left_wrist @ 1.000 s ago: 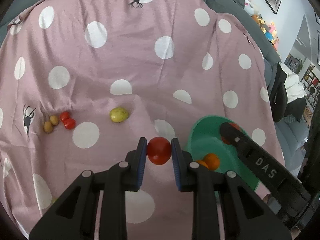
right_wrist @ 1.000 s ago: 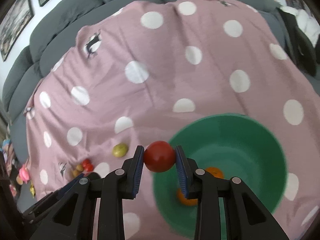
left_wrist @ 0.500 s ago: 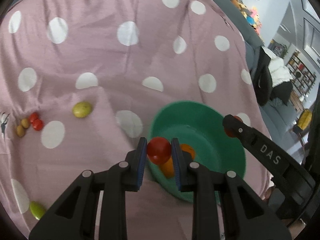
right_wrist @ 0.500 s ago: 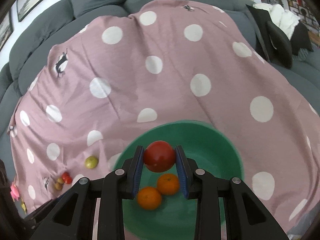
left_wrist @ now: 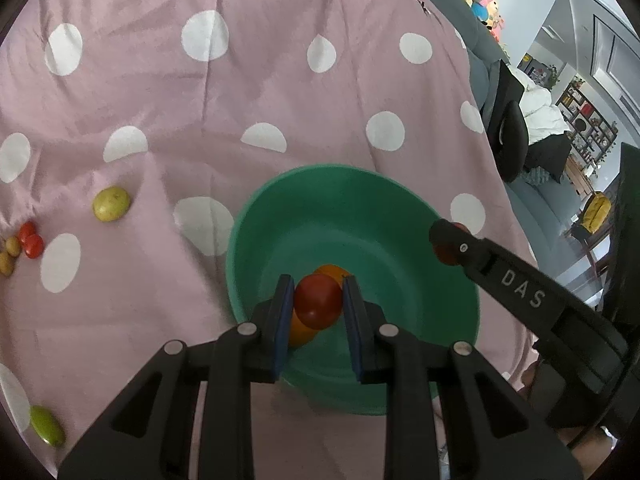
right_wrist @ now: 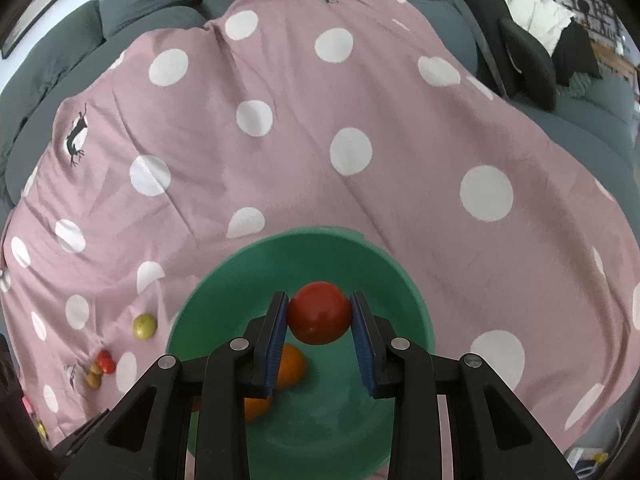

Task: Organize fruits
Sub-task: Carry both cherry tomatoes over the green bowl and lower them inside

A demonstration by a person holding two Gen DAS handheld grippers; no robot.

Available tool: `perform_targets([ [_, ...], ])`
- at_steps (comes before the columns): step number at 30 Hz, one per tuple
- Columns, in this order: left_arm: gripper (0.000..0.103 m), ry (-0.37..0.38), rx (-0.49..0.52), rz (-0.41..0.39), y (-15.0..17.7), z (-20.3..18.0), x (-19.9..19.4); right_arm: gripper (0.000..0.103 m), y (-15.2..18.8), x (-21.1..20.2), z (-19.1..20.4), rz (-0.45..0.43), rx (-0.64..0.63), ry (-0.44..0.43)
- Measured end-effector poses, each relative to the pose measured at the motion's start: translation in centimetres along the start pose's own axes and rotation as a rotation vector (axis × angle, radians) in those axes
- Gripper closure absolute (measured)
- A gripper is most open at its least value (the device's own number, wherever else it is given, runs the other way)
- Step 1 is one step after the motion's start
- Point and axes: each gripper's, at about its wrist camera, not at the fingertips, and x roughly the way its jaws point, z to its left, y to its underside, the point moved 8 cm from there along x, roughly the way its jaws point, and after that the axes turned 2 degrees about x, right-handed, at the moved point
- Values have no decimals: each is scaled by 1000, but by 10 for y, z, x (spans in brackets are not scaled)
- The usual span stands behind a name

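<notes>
A green bowl [left_wrist: 360,208] sits on a pink polka-dot cloth; it also shows in the right wrist view [right_wrist: 224,280]. My left gripper [left_wrist: 316,304] is shut on a red tomato [left_wrist: 318,300] and holds it above the bowl. My right gripper [right_wrist: 319,318] is shut on another red tomato [right_wrist: 319,318] over the bowl, and it shows from the side in the left wrist view [left_wrist: 450,244]. Two oranges [right_wrist: 292,366] lie in the bowl, partly hidden by the fingers.
On the cloth to the left lie a yellow-green fruit [left_wrist: 111,209], small red fruits [left_wrist: 31,240], small brown fruits [left_wrist: 8,256] and a green fruit [left_wrist: 47,426]. A grey sofa [right_wrist: 152,4] runs behind. A dark chair [left_wrist: 516,140] stands right.
Both grippers have moved with their tomatoes from beside the bowl to above its inside. The loose fruits have not moved.
</notes>
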Motion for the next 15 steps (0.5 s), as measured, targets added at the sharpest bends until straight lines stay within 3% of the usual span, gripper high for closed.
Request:
perform_targets([
  [15,79,8,26,30,7,-12,14,69,4,9,-12,30,5,42],
])
